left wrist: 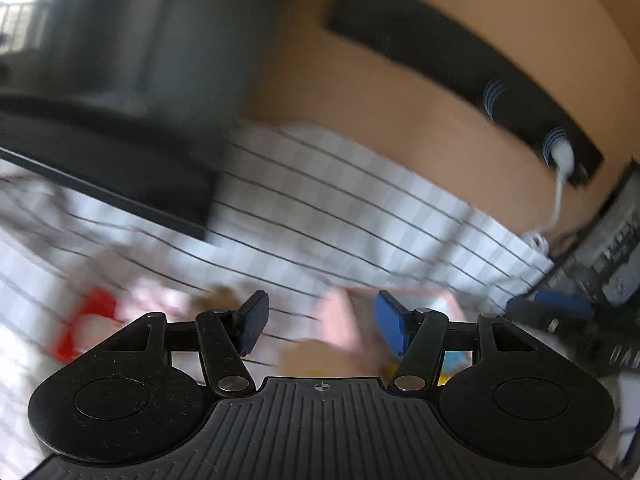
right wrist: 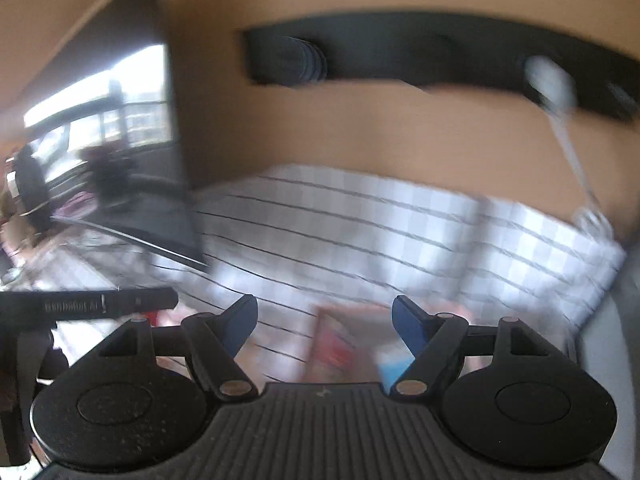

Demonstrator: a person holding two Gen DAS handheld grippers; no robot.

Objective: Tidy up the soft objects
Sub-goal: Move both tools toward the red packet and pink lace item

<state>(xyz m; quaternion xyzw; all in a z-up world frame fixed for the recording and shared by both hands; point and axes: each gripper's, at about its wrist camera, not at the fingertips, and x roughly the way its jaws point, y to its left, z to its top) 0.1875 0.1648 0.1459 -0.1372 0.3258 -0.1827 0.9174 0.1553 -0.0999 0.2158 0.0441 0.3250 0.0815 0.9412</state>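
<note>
While only the left view showed a blurred red object (left wrist: 86, 320), both the left tool (left wrist: 320, 326) and right tool (right wrist: 325, 322) stood wide and empty above the checked cloth (left wrist: 340, 208).

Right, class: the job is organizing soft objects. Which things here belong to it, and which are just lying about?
Belonging:
- left hand-held gripper, open, holding nothing
- right hand-held gripper, open, holding nothing
- blurred red and pink items, probably

Lying about:
- checked cloth
- black strip on the wall
- white cable
</note>
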